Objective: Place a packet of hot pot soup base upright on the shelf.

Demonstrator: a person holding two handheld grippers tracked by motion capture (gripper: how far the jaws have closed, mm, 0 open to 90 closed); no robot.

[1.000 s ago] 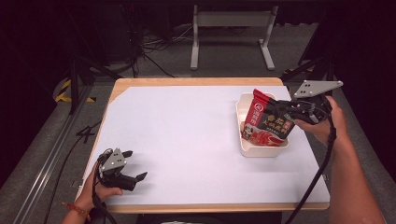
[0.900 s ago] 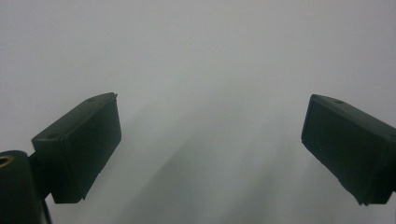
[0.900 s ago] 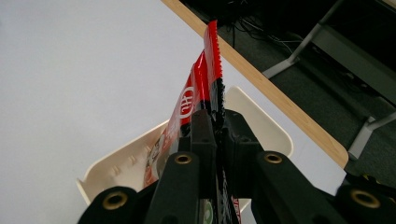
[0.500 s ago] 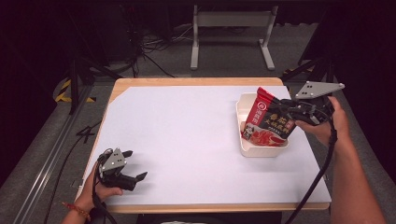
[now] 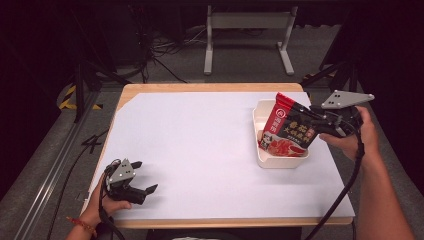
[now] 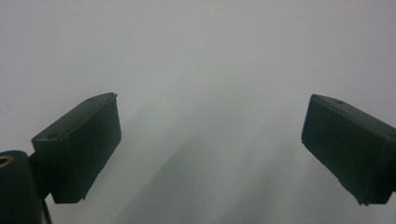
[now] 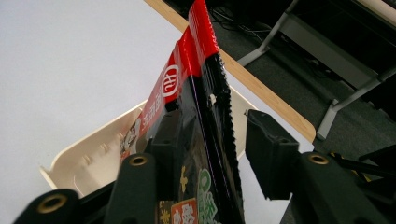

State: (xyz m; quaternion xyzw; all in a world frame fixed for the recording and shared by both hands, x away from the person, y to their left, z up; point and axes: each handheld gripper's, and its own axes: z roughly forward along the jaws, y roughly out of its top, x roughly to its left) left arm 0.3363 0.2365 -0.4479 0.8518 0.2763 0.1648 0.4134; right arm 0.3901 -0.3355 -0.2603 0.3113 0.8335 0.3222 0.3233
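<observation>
— Now our right tongs (image 5: 314, 121) have tipped the red packet (image 5: 286, 131) more upright in the cream tray (image 5: 262, 111); jaws look parted, hold unclear.
— Left tongs (image 5: 142, 176) released, resting on bench (image 5: 200, 145). We judge it nearly placed.

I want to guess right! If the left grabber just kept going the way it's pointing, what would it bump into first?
Probably the white sheet covering the table. The left gripper, jaws wide apart, faces plain white with nothing between; how far off it lies is hard to judge.

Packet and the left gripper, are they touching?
Apart. The high view shows the packet in the tray at the table's right, and the left gripper near the front left corner, with bare table between them.
</observation>
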